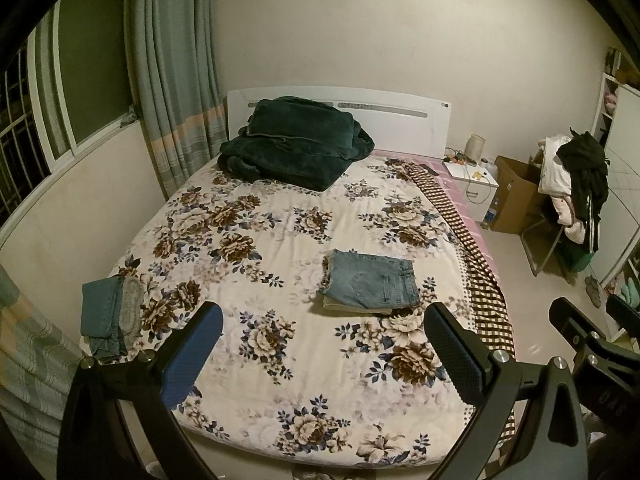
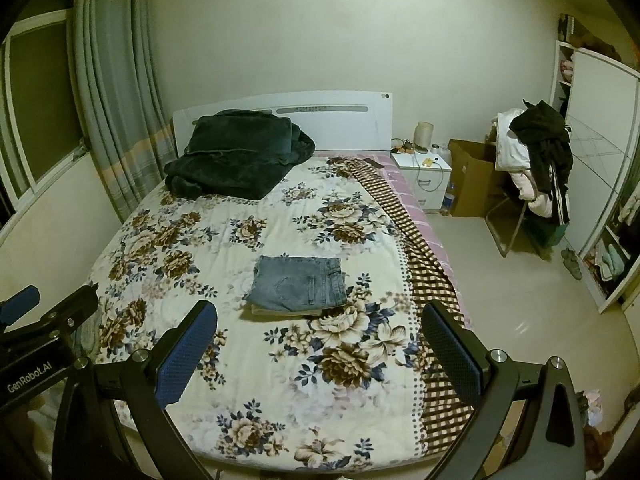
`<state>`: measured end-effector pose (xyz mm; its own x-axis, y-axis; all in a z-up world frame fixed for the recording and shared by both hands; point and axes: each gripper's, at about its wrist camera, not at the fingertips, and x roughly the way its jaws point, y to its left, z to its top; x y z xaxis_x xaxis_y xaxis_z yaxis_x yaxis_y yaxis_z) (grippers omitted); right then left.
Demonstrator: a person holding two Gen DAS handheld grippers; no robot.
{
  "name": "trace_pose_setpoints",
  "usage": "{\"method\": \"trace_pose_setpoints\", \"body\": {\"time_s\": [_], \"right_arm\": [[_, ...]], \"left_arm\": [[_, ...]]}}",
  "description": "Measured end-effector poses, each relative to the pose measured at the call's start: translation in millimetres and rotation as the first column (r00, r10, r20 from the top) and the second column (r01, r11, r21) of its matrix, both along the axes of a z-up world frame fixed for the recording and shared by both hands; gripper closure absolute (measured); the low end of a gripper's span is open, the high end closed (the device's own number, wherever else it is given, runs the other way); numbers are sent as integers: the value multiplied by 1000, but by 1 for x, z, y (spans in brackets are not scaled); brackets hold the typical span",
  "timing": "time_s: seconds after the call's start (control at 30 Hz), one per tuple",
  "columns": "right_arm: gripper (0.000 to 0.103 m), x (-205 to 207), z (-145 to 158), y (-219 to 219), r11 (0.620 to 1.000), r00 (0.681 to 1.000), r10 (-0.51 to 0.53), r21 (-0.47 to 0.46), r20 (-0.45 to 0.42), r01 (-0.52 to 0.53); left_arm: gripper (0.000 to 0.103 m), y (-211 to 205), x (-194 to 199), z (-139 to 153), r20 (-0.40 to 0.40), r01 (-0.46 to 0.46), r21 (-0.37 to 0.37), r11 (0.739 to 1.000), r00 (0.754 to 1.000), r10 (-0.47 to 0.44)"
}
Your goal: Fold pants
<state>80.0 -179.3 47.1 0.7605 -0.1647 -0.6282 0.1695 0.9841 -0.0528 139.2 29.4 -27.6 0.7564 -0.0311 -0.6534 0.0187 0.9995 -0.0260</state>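
Note:
Folded blue jeans [image 1: 370, 283] lie on top of a folded pale garment on the floral bedspread [image 1: 280, 248], right of the bed's middle; they also show in the right wrist view [image 2: 298, 284]. A pile of teal and grey clothes [image 1: 110, 318] lies at the bed's left edge. My left gripper [image 1: 322, 330] is open and empty, held above the foot of the bed, short of the jeans. My right gripper [image 2: 320, 326] is open and empty, also above the foot of the bed. The right gripper's body shows at the right of the left wrist view [image 1: 592, 344].
A dark green blanket [image 1: 294, 142] is heaped by the white headboard [image 1: 400, 120]. A checked cloth [image 1: 476, 264] runs along the bed's right edge. A nightstand [image 1: 474, 184], cardboard box [image 1: 516, 192] and clothes-laden chair [image 1: 572, 188] stand to the right. Curtains [image 1: 172, 60] and window are on the left.

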Motion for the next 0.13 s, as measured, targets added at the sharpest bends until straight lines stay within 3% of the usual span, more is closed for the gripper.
{"method": "trace_pose_setpoints", "body": {"time_s": [0.13], "right_arm": [[0, 0, 0, -2, 1000, 1000, 3, -4, 0, -3]], "left_arm": [[0, -2, 1, 4, 3, 1, 1, 1000, 1000, -1]]}}
